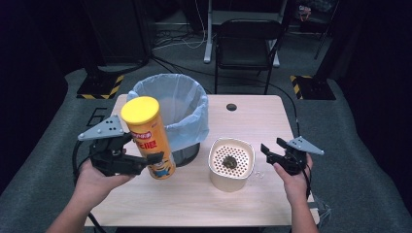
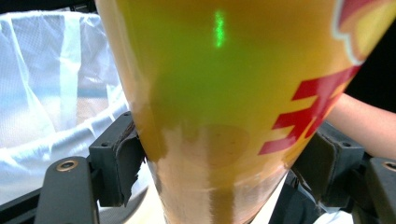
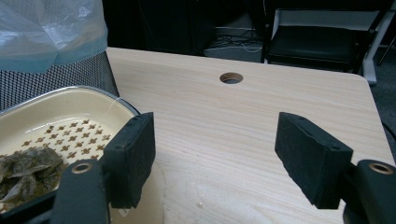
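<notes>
A tall yellow chip can (image 1: 148, 137) with a yellow lid and red lettering is held off the table, tilted, in front of the bin. My left gripper (image 1: 130, 154) is shut on the can's lower half; in the left gripper view the can (image 2: 224, 107) sits between both pads (image 2: 125, 163). At the right, my right gripper (image 1: 273, 149) rests open above the table beside a cream strainer basket (image 1: 231, 164). Nothing is between its pads (image 3: 133, 154). Brownish scraps (image 3: 23, 172) lie in the basket (image 3: 60, 109).
A mesh waste bin (image 1: 171, 114) lined with a pale blue bag stands at the table's back left. The wooden table (image 1: 252, 121) has a round cable hole (image 1: 231, 107). A black chair (image 1: 245, 43) stands behind the table.
</notes>
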